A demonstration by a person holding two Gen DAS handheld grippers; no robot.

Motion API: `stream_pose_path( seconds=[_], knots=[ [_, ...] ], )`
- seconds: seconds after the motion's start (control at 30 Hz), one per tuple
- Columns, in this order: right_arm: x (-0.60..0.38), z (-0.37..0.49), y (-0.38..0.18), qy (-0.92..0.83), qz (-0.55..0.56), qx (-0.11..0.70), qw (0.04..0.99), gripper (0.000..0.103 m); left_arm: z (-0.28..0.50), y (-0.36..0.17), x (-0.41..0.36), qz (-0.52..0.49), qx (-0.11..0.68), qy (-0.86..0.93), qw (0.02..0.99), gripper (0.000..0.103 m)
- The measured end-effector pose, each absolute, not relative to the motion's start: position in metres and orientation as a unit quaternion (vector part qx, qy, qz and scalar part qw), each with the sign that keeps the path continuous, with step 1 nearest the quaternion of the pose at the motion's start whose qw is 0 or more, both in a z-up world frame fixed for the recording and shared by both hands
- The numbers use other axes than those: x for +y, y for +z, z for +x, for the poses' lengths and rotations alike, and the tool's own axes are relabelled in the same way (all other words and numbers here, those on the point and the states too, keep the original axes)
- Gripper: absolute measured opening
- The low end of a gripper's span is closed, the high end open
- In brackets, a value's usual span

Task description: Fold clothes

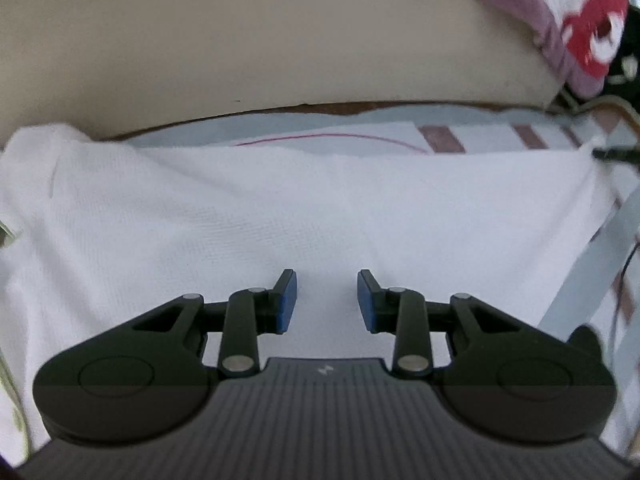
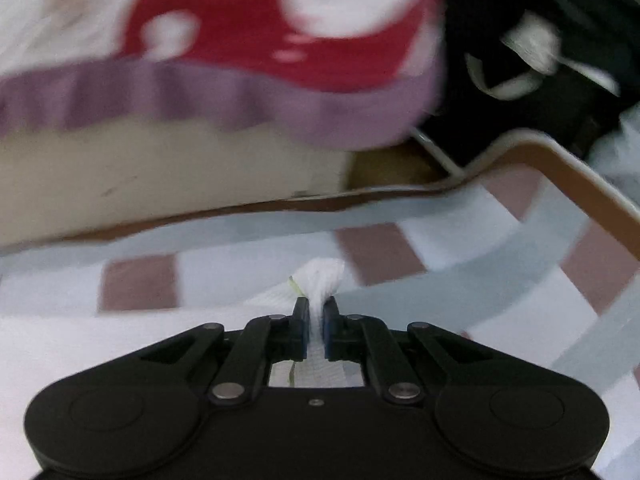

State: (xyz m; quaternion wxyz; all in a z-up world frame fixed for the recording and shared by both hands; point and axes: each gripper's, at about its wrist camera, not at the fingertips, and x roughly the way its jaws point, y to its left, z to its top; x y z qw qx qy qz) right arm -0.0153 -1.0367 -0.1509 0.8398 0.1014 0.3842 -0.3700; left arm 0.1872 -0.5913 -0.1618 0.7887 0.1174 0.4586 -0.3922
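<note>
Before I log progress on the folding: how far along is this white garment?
Done: the white garment lies spread flat on the checked cloth, its far edge straight.
In hand: the right tool is shut on a bunched corner of it; the left tool is open above the fabric, gripping nothing.
Left: no finished fold shows yet, so the folding itself.

garment (image 1: pixel 280 208) white | cloth (image 2: pixel 380 252) blue-white-maroon check | blanket (image 2: pixel 240 40) red-white, purple border
</note>
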Motion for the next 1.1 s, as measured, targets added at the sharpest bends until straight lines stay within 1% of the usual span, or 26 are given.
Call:
stream_pose_path(
  seconds=[0.07,0.1,0.13,0.17,0.2,0.23,0.3,0.4,0.47,0.57,0.6,0.67,0.7,0.73,0.77,0.8,0.93,1.1],
  knots=[
    [-1.038,-0.011,-0.157,-0.377,0.085,0.409,0.826,0.008,0.181,-0.162,-0.593,0.142,0.443,-0.381,0.799,0.034],
    [-1.036,-0.007,-0.162,-0.381,0.080,0.422,0.819,0.011,0.177,-0.161,-0.596,0.155,0.435,-0.377,0.803,0.037],
    [-1.031,-0.009,-0.163,-0.391,0.077,0.422,0.815,0.024,0.175,-0.160,-0.599,0.163,0.432,-0.375,0.804,0.041],
    [-1.027,-0.017,-0.160,-0.410,0.082,0.408,0.812,0.033,0.172,-0.159,-0.600,0.162,0.433,-0.377,0.803,0.044],
    [-1.023,-0.024,-0.157,-0.428,0.088,0.394,0.809,0.049,0.170,-0.155,-0.601,0.156,0.434,-0.386,0.799,0.044],
    [-1.020,-0.032,-0.154,-0.444,0.101,0.379,0.806,0.055,0.166,-0.152,-0.600,0.148,0.435,-0.399,0.793,0.044],
    [-1.020,-0.058,-0.149,-0.445,0.195,0.340,0.805,0.055,0.155,-0.145,-0.601,0.139,0.435,-0.436,0.775,0.044],
    [-1.007,-0.093,-0.150,-0.436,0.286,0.314,0.793,0.056,0.132,-0.144,-0.612,0.177,0.430,-0.474,0.748,0.044],
    [-0.992,-0.109,-0.157,-0.437,0.315,0.300,0.787,0.059,0.120,-0.147,-0.618,0.191,0.432,-0.493,0.731,0.044],
    [-0.995,-0.120,-0.181,-0.412,0.375,0.282,0.781,0.061,0.110,-0.151,-0.623,0.194,0.436,-0.494,0.727,0.044],
    [-0.993,-0.120,-0.182,-0.421,0.367,0.266,0.786,0.065,0.108,-0.153,-0.625,0.194,0.436,-0.490,0.729,0.044],
    [-0.991,-0.114,-0.188,-0.430,0.344,0.247,0.797,0.067,0.104,-0.154,-0.627,0.192,0.435,-0.484,0.734,0.044],
    [-0.991,-0.108,-0.191,-0.429,0.328,0.244,0.805,0.056,0.102,-0.153,-0.625,0.188,0.436,-0.480,0.737,0.045],
    [-0.988,-0.098,-0.193,-0.417,0.301,0.256,0.818,0.031,0.101,-0.152,-0.623,0.185,0.438,-0.477,0.739,0.045],
    [-0.982,-0.089,-0.190,-0.417,0.260,0.277,0.826,0.026,0.101,-0.153,-0.624,0.182,0.442,-0.473,0.740,0.045],
    [-0.977,-0.082,-0.187,-0.417,0.223,0.292,0.831,0.008,0.102,-0.153,-0.624,0.178,0.448,-0.469,0.740,0.045],
    [-0.977,-0.100,-0.166,-0.436,0.199,0.292,0.828,0.007,0.105,-0.152,-0.624,0.172,0.475,-0.460,0.731,0.045],
    [-0.973,-0.087,-0.149,-0.435,0.178,0.303,0.829,0.008,0.107,-0.151,-0.617,0.171,0.486,-0.441,0.735,0.046]
  ],
)
